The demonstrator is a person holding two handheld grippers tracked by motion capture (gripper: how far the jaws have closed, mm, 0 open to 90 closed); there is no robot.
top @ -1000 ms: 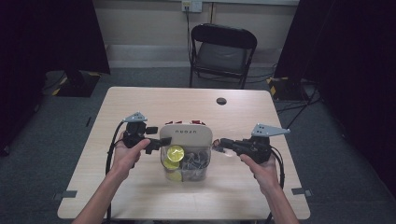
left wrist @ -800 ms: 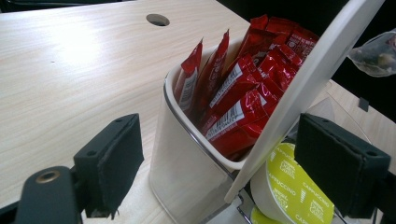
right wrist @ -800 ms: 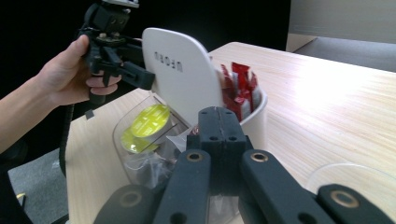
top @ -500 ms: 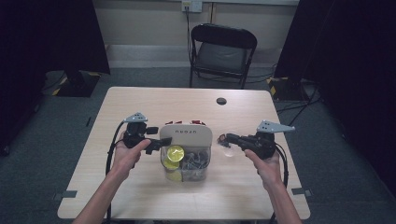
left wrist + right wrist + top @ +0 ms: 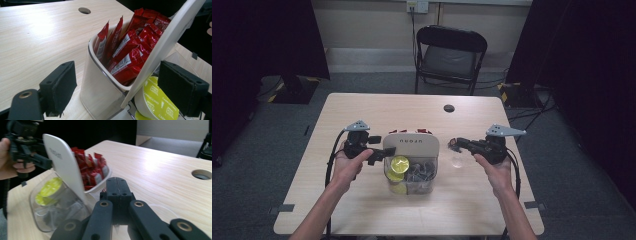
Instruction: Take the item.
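A storage box (image 5: 411, 144) stands mid-table, its white panel (image 5: 66, 167) tilted up. Its white back tub (image 5: 97, 87) is packed with red sachets (image 5: 130, 50) (image 5: 90, 170). The clear front bin (image 5: 57, 217) holds yellow-topped capsules (image 5: 399, 163) (image 5: 157, 97) and dark items. My left gripper (image 5: 384, 154) (image 5: 121, 87) is open at the box's left side; its jaws straddle the tub's corner and the panel without pressing on them. My right gripper (image 5: 452, 144) (image 5: 116, 185) is shut, to the right of the box and just above the table, with nothing plainly between its pads.
A small clear round disc (image 5: 457, 161) lies on the table under the right gripper. A cable hole (image 5: 449, 108) (image 5: 201, 174) sits toward the far edge. A black folding chair (image 5: 449, 55) stands beyond the table. Bare wood surrounds the box.
My right gripper has drawn a little to the right, away from the box. The left hand and the box have stayed put.
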